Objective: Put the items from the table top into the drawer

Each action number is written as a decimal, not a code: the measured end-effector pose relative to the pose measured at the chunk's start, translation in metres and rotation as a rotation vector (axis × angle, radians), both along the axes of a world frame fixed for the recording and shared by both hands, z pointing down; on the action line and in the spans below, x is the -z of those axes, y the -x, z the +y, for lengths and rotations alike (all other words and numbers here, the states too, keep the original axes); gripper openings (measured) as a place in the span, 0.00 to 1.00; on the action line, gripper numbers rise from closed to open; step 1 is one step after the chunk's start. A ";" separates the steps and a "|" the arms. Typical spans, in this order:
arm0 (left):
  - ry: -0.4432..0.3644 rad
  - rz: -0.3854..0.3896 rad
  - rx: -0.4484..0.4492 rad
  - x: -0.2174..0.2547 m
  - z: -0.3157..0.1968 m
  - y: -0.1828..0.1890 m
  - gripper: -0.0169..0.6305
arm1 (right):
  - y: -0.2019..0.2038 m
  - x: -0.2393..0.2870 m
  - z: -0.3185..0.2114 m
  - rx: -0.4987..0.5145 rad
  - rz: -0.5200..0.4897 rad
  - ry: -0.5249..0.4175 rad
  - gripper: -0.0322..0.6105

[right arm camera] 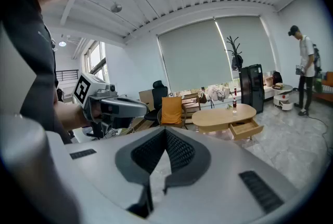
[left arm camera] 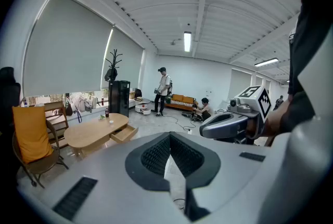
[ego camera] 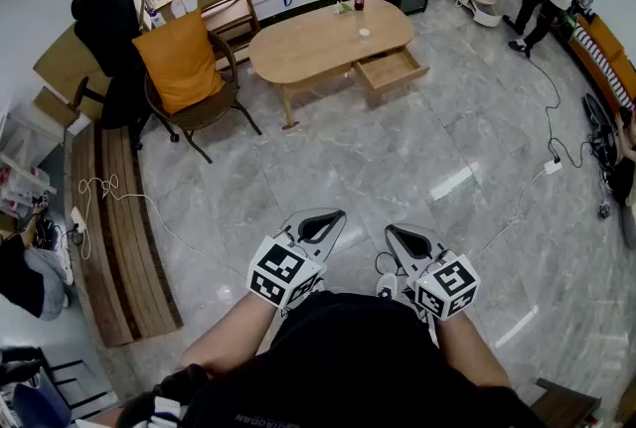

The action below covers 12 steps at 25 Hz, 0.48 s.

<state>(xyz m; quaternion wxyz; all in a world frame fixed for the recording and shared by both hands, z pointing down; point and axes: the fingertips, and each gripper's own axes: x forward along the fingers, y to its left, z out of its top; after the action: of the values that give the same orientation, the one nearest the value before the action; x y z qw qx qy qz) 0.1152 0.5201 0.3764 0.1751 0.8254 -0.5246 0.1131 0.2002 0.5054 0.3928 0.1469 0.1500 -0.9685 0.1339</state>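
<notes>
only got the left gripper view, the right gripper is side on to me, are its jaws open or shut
observer: Shut. In its own view the right gripper has its jaws closed together, with nothing between them.
operator: ok and whats inside the drawer, cant see into it from here
observer: In the head view, looking down, the open drawer shows only bare wood inside, as far as I can tell.
operator: anything low on my left, the gripper body blocks that
observer: Yes, a low slatted wooden bench lies along the floor at the left, this side of the orange cushion.
</notes>
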 end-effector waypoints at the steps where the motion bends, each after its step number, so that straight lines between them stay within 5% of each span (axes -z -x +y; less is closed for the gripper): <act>1: -0.001 0.000 0.000 0.000 0.001 0.000 0.03 | 0.000 0.000 0.001 0.000 0.000 -0.001 0.05; 12: -0.008 0.012 -0.004 0.000 0.006 0.012 0.03 | 0.012 -0.001 0.008 -0.001 0.007 -0.007 0.05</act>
<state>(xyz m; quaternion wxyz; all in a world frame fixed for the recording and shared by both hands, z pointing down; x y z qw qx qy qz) 0.1037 0.5263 0.3760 0.1750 0.8279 -0.5221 0.1065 0.1879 0.5129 0.3937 0.1499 0.1516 -0.9683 0.1302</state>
